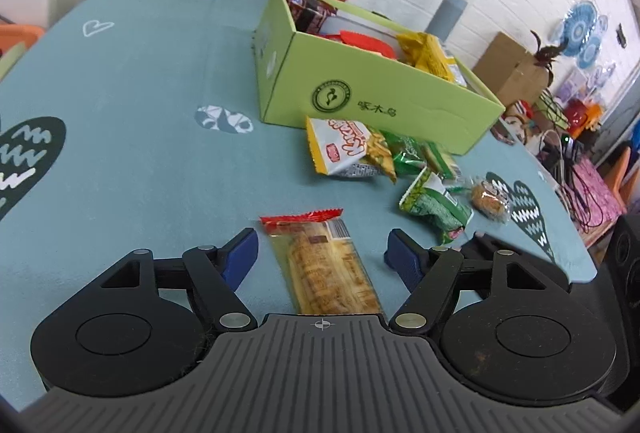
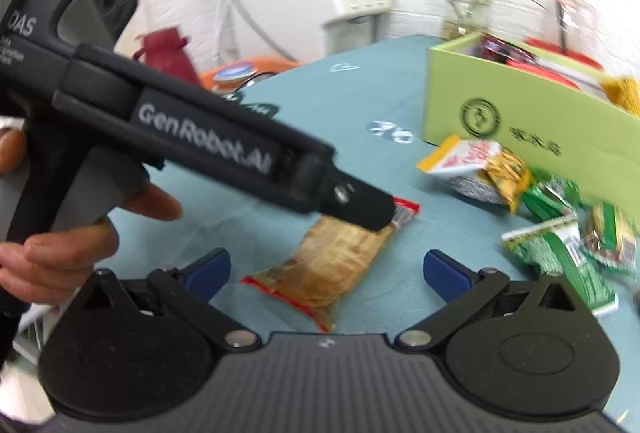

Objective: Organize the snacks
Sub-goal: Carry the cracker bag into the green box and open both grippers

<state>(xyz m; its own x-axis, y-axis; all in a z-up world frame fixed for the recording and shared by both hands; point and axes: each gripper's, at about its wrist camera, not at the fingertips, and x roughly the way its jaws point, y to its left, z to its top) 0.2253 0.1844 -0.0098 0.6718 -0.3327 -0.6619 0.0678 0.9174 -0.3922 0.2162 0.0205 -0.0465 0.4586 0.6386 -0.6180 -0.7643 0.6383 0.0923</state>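
In the left wrist view, the left gripper [image 1: 320, 253] hangs with jaws spread apart around a biscuit packet [image 1: 326, 265] lying on the teal tablecloth [image 1: 140, 113], near the green box [image 1: 372, 89]. In the right wrist view, the right gripper [image 2: 326, 269] is likewise spread wide, holding nothing, just before that packet [image 2: 332, 265].

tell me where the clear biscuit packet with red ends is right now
In the left wrist view, the biscuit packet lies on the teal tablecloth between the open left claw fingers, nearer than the green box.

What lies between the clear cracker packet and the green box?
Left wrist view: bare teal tablecloth separates cracker packet from green box; other snacks sit rightward.
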